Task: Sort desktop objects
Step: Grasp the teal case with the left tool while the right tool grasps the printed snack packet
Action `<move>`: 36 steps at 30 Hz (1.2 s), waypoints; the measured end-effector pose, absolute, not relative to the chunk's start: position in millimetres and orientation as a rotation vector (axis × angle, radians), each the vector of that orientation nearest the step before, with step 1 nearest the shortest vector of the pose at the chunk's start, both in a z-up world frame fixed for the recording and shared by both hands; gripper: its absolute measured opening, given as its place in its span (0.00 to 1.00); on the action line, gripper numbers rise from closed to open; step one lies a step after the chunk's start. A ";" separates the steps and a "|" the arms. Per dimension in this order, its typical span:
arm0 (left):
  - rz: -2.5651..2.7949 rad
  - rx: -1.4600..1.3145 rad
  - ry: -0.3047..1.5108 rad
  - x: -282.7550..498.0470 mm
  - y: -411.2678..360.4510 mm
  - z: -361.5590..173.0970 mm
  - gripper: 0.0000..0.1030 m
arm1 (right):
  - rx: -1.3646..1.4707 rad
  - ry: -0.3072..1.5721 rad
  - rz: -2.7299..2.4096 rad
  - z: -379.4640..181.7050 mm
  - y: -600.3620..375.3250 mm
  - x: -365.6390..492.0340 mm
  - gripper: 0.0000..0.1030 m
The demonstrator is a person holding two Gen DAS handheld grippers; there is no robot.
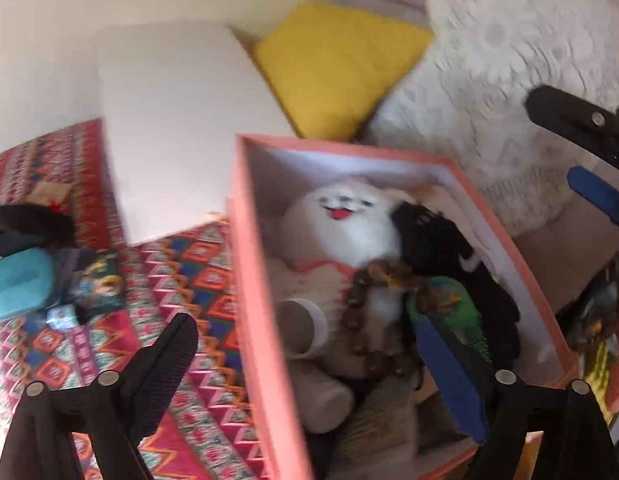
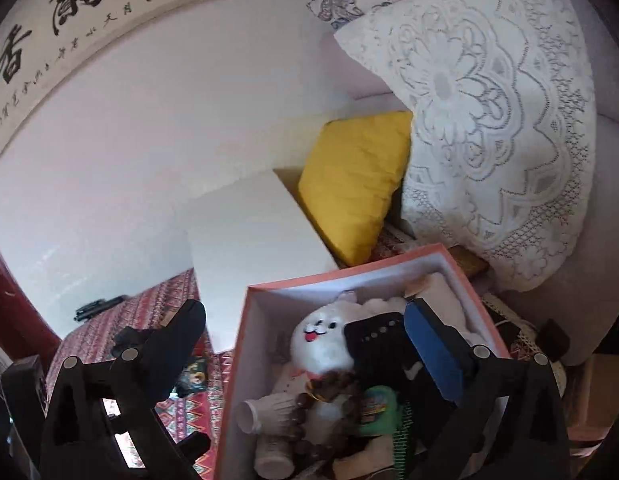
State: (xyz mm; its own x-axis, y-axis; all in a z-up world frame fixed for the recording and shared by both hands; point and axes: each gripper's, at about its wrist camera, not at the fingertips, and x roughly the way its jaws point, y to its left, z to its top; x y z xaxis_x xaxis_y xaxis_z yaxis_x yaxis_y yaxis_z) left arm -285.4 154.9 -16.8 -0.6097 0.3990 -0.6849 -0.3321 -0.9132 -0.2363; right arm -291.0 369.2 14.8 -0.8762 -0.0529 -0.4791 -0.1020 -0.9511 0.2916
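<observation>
Grippers, left [image 1: 309, 364] and right [image 2: 305, 344], both spread wide and holding nothing, poised above pink box [image 1: 245, 264]. Inside: plush toy [image 1: 341, 216], bead string [image 1: 373, 280], paper cups [image 2: 265, 412], green toy [image 1: 445, 296]. Beyond: white lid [image 1: 181, 120], yellow cushion [image 1: 333, 68]. Small items [image 1: 89, 284] lie left on patterned cloth [image 1: 181, 280]; collecting looks unfinished.

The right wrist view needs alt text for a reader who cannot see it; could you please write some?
Open tongs hover over a pink-rimmed cardboard box holding a white plush toy, brown wooden beads and a black glove. Behind it lie a yellow cushion and a white lace pillow.
</observation>
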 end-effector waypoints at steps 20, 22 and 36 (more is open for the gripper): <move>2.617 -1.167 0.763 -389.9 -28.1 -146.2 0.96 | -1.780 0.087 2.789 -210.3 113.5 -490.6 0.80; 2.514 -1.157 0.849 -406.1 -17.1 -155.0 0.96 | -1.774 0.110 2.771 -222.4 113.4 -508.0 0.82; 2.397 -1.336 0.685 -416.8 -11.1 -155.3 0.70 | -1.743 0.390 2.925 -185.9 153.2 -490.9 0.46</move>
State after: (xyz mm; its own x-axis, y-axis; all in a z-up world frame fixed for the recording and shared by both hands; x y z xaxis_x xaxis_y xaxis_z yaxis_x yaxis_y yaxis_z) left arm -416.8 -11.1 -155.3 -0.5159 0.0375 -0.8558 -0.4840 -0.8371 0.2550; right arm -490.9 153.2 -185.9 -0.4527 -0.3536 -0.8185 0.1266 -0.9342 0.3336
